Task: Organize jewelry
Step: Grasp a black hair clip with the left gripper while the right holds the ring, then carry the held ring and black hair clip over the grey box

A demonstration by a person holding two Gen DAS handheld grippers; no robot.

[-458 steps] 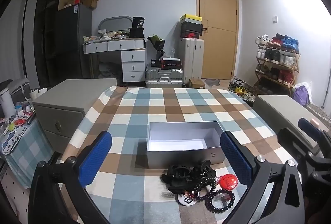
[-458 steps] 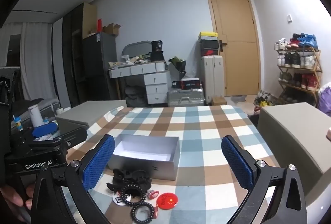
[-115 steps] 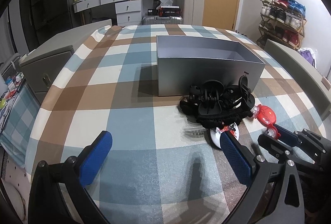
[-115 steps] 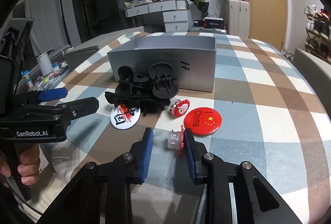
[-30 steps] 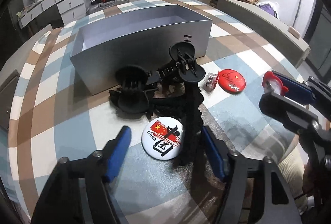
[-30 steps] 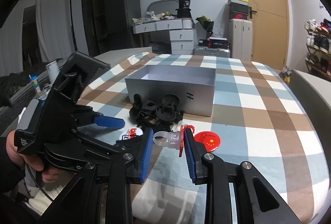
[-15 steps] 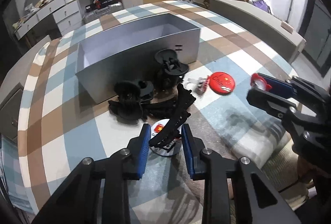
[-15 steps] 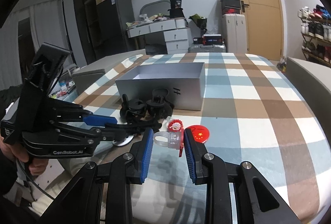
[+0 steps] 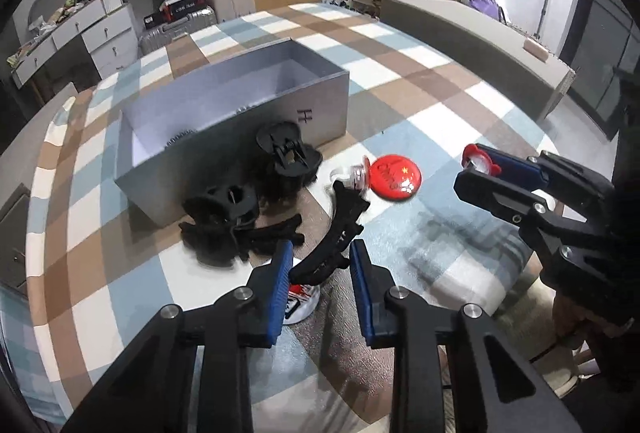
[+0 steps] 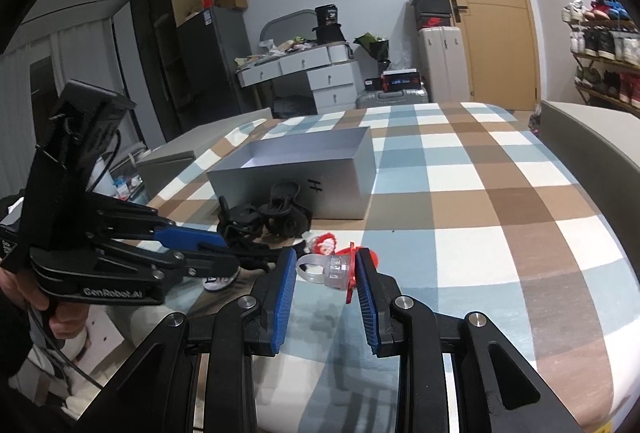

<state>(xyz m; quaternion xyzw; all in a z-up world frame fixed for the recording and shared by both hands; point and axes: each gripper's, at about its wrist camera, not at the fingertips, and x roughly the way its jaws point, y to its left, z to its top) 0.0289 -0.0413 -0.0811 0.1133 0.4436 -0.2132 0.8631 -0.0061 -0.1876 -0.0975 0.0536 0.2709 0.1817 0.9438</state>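
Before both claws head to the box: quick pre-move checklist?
1. Left claw shut on the black hair clip: ok.
2. Right claw shut on the clear toy ring: ok.
3. Grey box open on top: ok.
4. Room inside box: mostly bare floor visible, some dark items at the near wall: ok.
5. Clip free of the black pile: cannot tell.
6. Red badge clear of the path: ok, flat on the table.

Left gripper body: "GenRobot.AI" in pale letters on its black side
Silver box front wall: a dark mark like the letter "H"
Red round badge: pale lettering, blurred, seems to read "China"
White badge: print mostly hidden, unreadable
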